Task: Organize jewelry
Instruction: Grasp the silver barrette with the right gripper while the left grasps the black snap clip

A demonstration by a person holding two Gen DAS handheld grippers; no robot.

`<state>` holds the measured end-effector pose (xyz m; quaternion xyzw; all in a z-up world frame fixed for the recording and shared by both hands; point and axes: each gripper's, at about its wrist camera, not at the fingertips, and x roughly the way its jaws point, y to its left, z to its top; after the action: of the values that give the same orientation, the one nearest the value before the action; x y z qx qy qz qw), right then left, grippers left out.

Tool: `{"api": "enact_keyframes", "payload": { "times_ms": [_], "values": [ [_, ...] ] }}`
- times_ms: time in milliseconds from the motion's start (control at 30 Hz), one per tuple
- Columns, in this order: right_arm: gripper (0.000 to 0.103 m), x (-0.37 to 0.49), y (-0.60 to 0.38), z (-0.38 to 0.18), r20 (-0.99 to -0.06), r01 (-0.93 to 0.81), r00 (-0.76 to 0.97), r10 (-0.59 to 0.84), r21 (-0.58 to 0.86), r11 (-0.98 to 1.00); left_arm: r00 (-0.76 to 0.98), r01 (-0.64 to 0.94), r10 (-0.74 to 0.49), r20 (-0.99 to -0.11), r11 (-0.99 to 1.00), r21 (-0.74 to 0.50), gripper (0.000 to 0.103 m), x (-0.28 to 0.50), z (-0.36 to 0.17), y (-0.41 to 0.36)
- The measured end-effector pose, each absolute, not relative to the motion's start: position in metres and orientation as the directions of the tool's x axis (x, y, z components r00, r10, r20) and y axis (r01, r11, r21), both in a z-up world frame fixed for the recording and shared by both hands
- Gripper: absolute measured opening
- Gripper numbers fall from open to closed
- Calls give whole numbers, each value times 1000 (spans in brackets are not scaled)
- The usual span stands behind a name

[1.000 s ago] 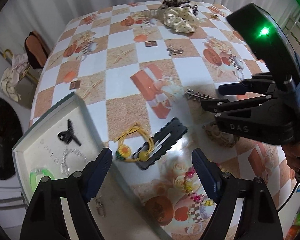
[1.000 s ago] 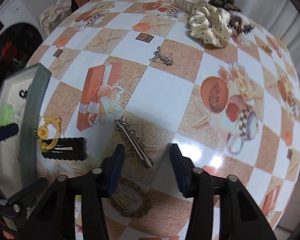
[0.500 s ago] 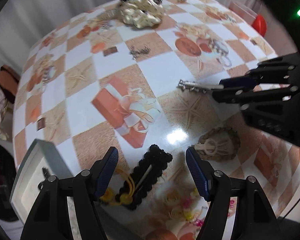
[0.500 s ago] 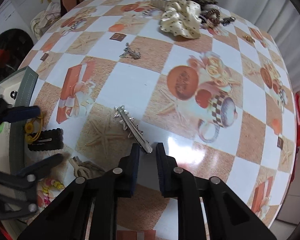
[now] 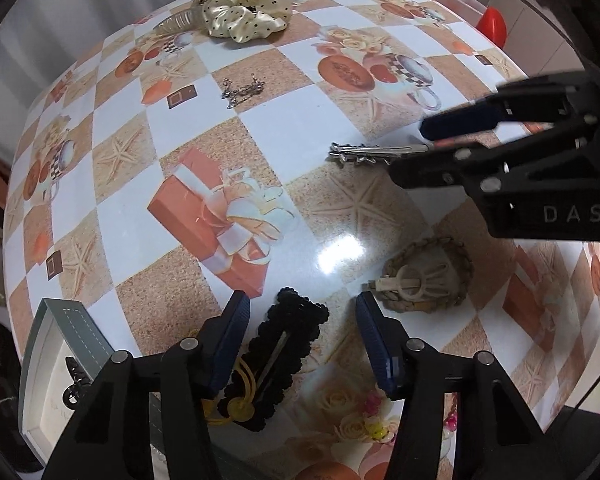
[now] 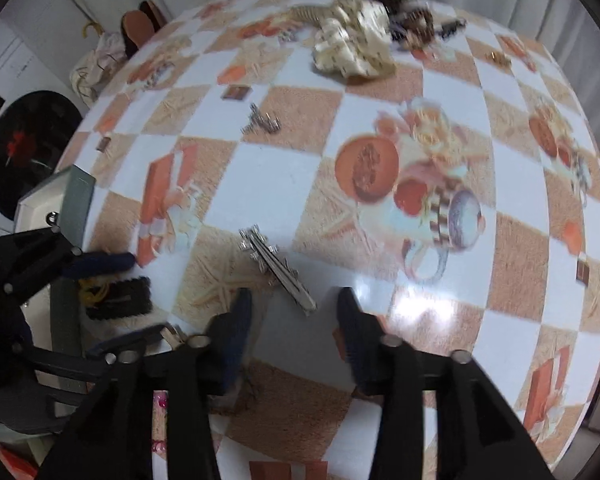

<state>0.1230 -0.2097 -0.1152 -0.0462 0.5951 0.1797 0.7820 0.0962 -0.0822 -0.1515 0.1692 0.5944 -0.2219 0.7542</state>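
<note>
Straddling the black clip [image 5: 284,344], left jaws gape; right's gape by silver clip [image 6: 278,270].

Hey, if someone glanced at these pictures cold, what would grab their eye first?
Probably the cream polka-dot scrunchie heaped at the table's far edge. Then the silver spiky hair clip lying just ahead of the right gripper, jaws open, and the black scalloped snap clip between the left gripper's open jaws.
</note>
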Motion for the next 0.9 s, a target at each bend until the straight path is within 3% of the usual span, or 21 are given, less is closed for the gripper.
{"api": "enact_keyframes", "payload": {
  "times_ms": [200, 267, 300, 333, 400, 467, 900],
  "values": [
    [49, 135, -187, -119, -954, -391, 229, 192, 90, 916, 184, 560, -133, -974, 828, -7, 61, 92, -150, -83],
    [49, 139, -178, -123, -960, -414, 224, 169, 63, 908, 184, 568, -136, -973, 823, -8, 54, 88, -149, -84],
    [45, 138, -175, -124, -961, -432, 231, 154, 41, 901, 186, 573, -140, -973, 820, -8, 41, 87, -147, -85],
    [41, 137, -171, -124, -962, -449, 240, 127, 6, 894, 182, 573, -142, -973, 820, -12, 41, 87, -147, -86],
    [22, 136, -168, -124, -963, -463, 239, 125, 0, 886, 180, 559, -146, -973, 829, -21, 41, 89, -146, -86],
    [17, 137, -167, -124, -965, -453, 236, 118, -2, 891, 178, 529, -163, -970, 848, -45, 41, 89, -143, -83],
    [17, 123, -217, -113, -938, -203, 200, 283, 243, 949, 241, 310, -271, -932, 931, -191, 41, 85, -106, -54]
  ]
}}
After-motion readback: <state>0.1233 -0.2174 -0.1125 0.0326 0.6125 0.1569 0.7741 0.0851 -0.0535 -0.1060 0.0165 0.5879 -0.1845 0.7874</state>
